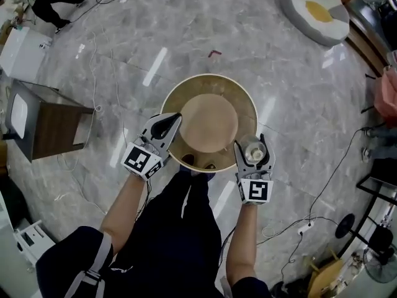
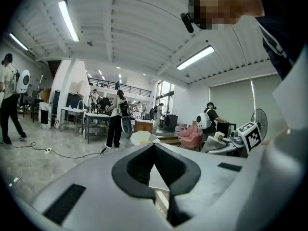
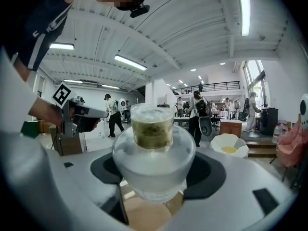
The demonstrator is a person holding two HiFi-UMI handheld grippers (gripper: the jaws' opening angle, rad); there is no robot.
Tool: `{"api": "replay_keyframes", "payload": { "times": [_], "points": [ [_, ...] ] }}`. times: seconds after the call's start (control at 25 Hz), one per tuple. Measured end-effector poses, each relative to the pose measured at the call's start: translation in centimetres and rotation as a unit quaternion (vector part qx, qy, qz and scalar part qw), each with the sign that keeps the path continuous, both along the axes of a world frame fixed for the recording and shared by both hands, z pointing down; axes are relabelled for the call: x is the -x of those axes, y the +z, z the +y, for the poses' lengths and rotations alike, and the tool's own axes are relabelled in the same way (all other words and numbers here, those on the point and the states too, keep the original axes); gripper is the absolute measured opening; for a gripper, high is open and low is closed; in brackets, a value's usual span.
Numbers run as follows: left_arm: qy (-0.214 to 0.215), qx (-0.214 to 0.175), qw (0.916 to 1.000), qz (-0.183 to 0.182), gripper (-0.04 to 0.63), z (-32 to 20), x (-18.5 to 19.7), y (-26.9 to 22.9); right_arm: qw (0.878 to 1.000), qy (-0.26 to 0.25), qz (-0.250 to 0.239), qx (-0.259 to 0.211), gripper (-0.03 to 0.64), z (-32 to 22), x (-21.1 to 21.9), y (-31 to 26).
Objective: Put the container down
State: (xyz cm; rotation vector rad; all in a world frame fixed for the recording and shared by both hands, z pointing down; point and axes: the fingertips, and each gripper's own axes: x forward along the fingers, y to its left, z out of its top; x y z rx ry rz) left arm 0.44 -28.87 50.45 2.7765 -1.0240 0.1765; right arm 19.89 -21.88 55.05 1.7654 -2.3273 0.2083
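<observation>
A small clear glass container with yellow-green contents is held upright in my right gripper, which is shut on it. It hangs over the near right rim of a round tan table. The right gripper view shows the container filling the space between the jaws of the right gripper. My left gripper is over the table's near left rim, shut and holding nothing. In the left gripper view, the dark pads of the left gripper meet at their tips.
A dark wooden box stand sits on the marble floor at left, with a white box behind it. A white and yellow round seat is far right. Cables trail across the floor. The person's legs are below the table.
</observation>
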Motion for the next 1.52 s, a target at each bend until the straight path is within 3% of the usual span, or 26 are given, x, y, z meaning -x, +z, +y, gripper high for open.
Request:
{"api": "replay_keyframes", "payload": {
  "times": [0.12,0.32,0.48,0.72,1.08,1.52],
  "points": [
    [-0.009,0.014,0.9998,-0.008,0.025,-0.1,0.5,5.3,0.999,-0.023,0.004,0.026,0.347,0.3,0.5,6.3],
    [-0.006,0.015,0.9997,-0.016,0.025,-1.4,0.1,14.7,0.999,-0.052,0.009,0.009,0.347,-2.4,0.9,17.7],
    [0.011,0.018,0.9995,-0.024,0.025,-0.7,0.1,21.0,0.997,-0.076,0.016,0.023,0.347,-3.4,2.2,26.7],
    [-0.011,0.026,0.9989,-0.038,0.025,-0.7,1.8,27.8,0.996,-0.069,-0.002,0.053,0.347,-5.6,2.9,36.7],
    [-0.032,0.041,0.9975,-0.047,0.025,0.0,3.8,31.4,0.994,-0.037,-0.001,0.102,0.347,-7.4,2.5,45.4],
    [-0.031,0.049,0.9971,-0.049,0.025,-0.1,4.2,33.1,0.989,-0.034,0.018,0.141,0.347,-8.0,2.4,49.9]
  ]
}}
